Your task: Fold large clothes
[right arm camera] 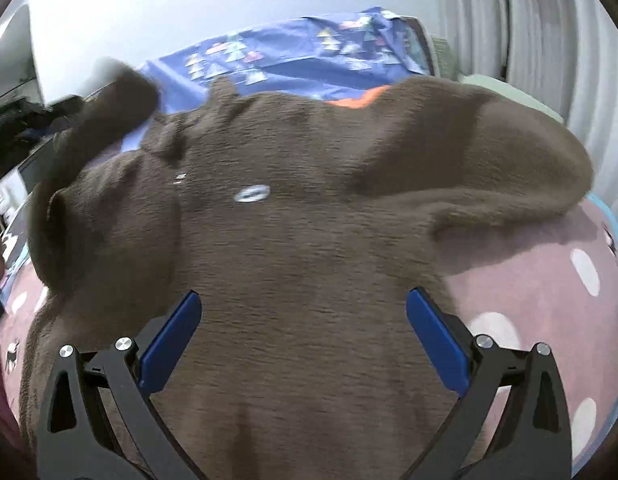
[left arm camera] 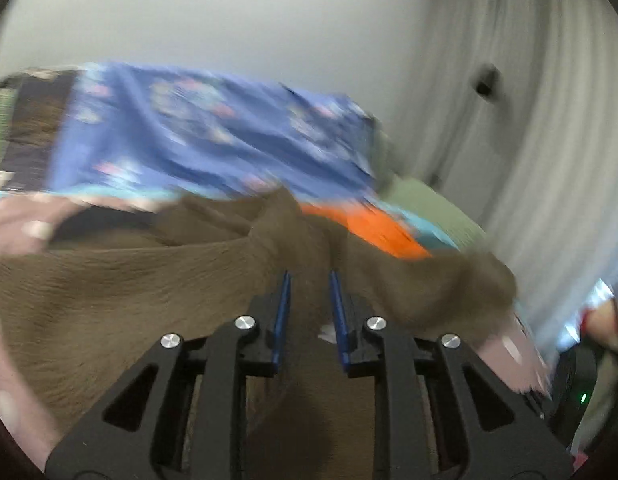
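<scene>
The left gripper [left arm camera: 311, 276] has its blue pads [left arm camera: 283, 304] drawn close together with a fold of the brown fleece garment [left arm camera: 121, 280] bunched up between them, so it looks pinched on that fabric, though motion blur keeps the contact itself from being sharp. From the pads the fleece runs away in a raised ridge and spreads wide to the left, ribbed and soft, while a loose flap of it hangs over to the right. The right gripper [right arm camera: 305, 312] hangs over the same garment [right arm camera: 309, 260] with its jaws spread wide, its blue pads [right arm camera: 177, 332] standing well apart above the nap and holding nothing; whether the tips brush the pile I cannot tell. In the right wrist view the garment lies broad across the bed, plush and dark brown, with a small white oval label [right arm camera: 253, 193] near its middle, one sleeve [right arm camera: 489, 148] folded across the upper right and another part [right arm camera: 105, 120] lifted and blurred at upper left. Under it is a pink bedspread with white dots [right arm camera: 549, 292]. Beyond it lies a blue patterned sheet [right arm camera: 301, 52] with small triangles, and a patch of orange cloth [right arm camera: 349, 101] shows at the fleece's far edge. A pale green pillow [left arm camera: 429, 204] sits at the far side near grey curtains [left arm camera: 549, 120], and a plain wall [left arm camera: 229, 12] stands behind.
</scene>
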Motion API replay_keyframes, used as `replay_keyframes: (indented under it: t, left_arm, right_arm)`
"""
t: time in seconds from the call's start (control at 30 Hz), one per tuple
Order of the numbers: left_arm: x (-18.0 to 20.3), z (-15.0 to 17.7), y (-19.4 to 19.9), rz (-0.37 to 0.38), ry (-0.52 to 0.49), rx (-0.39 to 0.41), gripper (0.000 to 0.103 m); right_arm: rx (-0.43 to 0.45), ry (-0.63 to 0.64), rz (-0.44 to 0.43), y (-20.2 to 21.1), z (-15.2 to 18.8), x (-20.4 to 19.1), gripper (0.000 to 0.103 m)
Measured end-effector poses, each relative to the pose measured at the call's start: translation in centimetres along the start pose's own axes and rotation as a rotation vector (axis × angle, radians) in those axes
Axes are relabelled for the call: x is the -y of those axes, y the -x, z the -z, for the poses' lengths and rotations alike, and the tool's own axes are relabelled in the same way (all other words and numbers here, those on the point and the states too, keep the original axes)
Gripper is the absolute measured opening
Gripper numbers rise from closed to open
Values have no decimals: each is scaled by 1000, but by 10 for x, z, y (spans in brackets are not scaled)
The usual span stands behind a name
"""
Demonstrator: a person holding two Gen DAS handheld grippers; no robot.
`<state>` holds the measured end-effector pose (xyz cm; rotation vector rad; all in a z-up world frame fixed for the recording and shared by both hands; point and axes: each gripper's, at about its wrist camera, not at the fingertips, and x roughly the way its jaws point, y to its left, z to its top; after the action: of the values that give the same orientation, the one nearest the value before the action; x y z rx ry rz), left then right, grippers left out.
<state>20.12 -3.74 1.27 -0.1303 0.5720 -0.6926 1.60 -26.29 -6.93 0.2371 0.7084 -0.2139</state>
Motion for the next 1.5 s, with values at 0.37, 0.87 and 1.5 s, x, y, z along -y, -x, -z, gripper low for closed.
replay_keyframes:
  t: [0.37,0.87,1.5]
  left_arm:
    - [17,63,-14,-115,-160,-124,86]
    - [-194,67,127,-538,220,-19,90]
    - [-189,117,96,-384,185,-103,90]
  right_arm:
    - [-81,-36,-127,-14,-16,40,102]
    - [-252,192,-314,-185,-110,-96,102]
    - [-90,202,-162,-109,-130,-88,62]
